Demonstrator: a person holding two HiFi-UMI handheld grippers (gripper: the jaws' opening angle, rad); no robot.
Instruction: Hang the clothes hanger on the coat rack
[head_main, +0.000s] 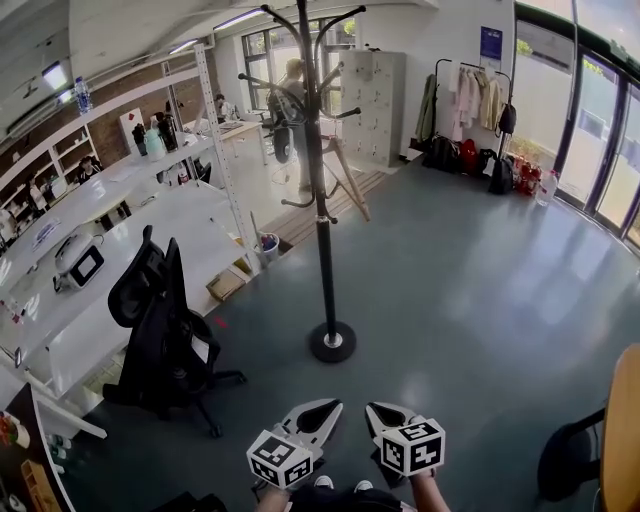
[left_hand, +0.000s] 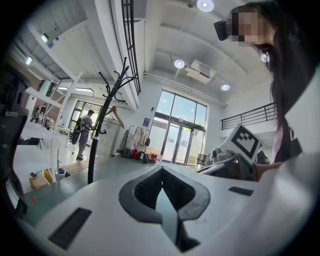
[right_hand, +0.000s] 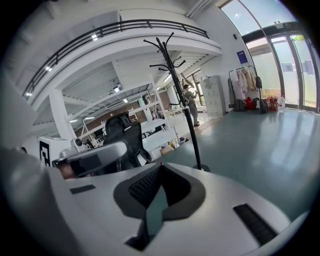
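Note:
A tall black coat rack (head_main: 323, 220) stands on a round base (head_main: 332, 342) in the middle of the grey floor, straight ahead of both grippers. A wooden hanger (head_main: 347, 178) seems to hang from one of its right hooks; it shows too in the left gripper view as a hanger (left_hand: 114, 114). My left gripper (head_main: 330, 406) and right gripper (head_main: 374, 408) sit side by side low in the head view, a short way from the base. The left gripper (left_hand: 161, 169) has its tips together, nothing between. The right gripper (right_hand: 160, 165) is likewise shut and empty, with the rack (right_hand: 187, 115) ahead.
A black office chair (head_main: 160, 320) stands left of the rack beside long white desks (head_main: 120, 240). A person (head_main: 292, 100) stands behind the rack. A clothes rail (head_main: 470, 95) with bags is far right, by glass doors (head_main: 600, 140). A wooden chair edge (head_main: 622, 440) is at bottom right.

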